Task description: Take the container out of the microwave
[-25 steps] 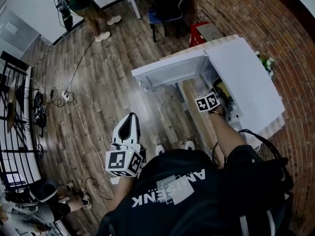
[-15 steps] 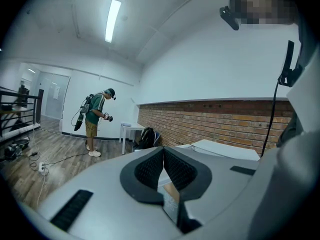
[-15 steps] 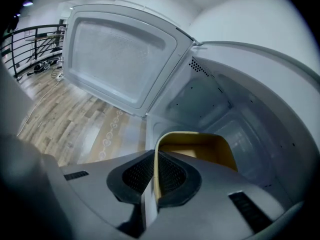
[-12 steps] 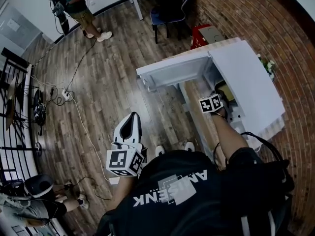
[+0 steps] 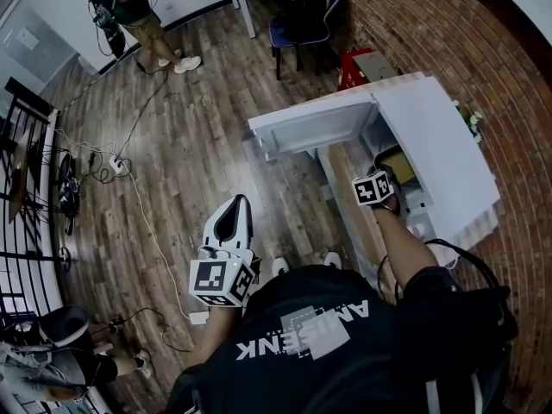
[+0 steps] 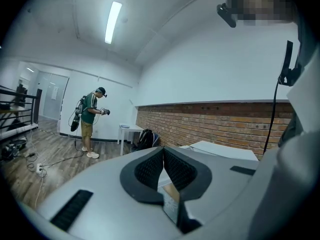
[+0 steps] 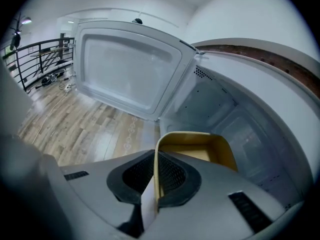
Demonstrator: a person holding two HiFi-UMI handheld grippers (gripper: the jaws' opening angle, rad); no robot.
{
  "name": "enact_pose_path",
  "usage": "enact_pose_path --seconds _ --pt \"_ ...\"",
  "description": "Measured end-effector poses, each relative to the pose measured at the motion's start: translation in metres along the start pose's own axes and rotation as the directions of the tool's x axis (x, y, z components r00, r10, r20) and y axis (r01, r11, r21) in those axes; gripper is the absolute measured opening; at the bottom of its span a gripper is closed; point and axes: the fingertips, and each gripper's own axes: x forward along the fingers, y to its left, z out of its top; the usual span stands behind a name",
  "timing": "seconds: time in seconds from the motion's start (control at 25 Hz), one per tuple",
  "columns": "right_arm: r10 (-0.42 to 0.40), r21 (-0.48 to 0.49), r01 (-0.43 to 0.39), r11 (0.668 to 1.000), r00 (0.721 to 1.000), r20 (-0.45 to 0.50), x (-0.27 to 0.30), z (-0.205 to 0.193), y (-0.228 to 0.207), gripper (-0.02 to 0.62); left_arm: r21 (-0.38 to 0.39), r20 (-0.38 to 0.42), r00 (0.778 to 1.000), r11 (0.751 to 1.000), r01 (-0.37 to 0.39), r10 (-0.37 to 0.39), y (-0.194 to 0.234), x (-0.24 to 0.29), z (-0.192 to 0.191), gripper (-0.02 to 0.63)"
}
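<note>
The white microwave (image 5: pixel 435 132) stands at the right with its door (image 5: pixel 315 121) swung wide open to the left. A yellow container (image 7: pixel 200 146) sits at the mouth of the cavity (image 7: pixel 215 104). My right gripper (image 7: pixel 156 171) is shut on its near rim, which runs up between the two pads. In the head view the container (image 5: pixel 398 164) shows just beyond the right gripper (image 5: pixel 390 175). My left gripper (image 5: pixel 233 212) hangs over the wooden floor, far from the microwave. Its pads meet at the tips with nothing between them (image 6: pixel 163 154).
The open door (image 7: pixel 130 74) juts out over the floor left of the cavity. A brick wall (image 5: pixel 483 50) runs behind the microwave. A chair with a backpack (image 5: pixel 306 11), a red box (image 5: pixel 352 65), floor cables with a power strip (image 5: pixel 114 164), a black railing (image 5: pixel 26 188) and a standing person (image 5: pixel 134 7) lie further off.
My right gripper has drawn back a little toward me with the container's rim in it. The left gripper has stayed where it was.
</note>
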Motion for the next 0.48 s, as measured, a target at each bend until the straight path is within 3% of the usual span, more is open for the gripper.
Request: enact_pose_path --seconds 0.48 --pt "0.090 0.035 -0.092 0.995 0.995 0.050 -0.036 0.013 0.049 0.049 0.001 0.018 0.998 0.998 0.061 -0.061 0.015 -0.012 0.000 0.012"
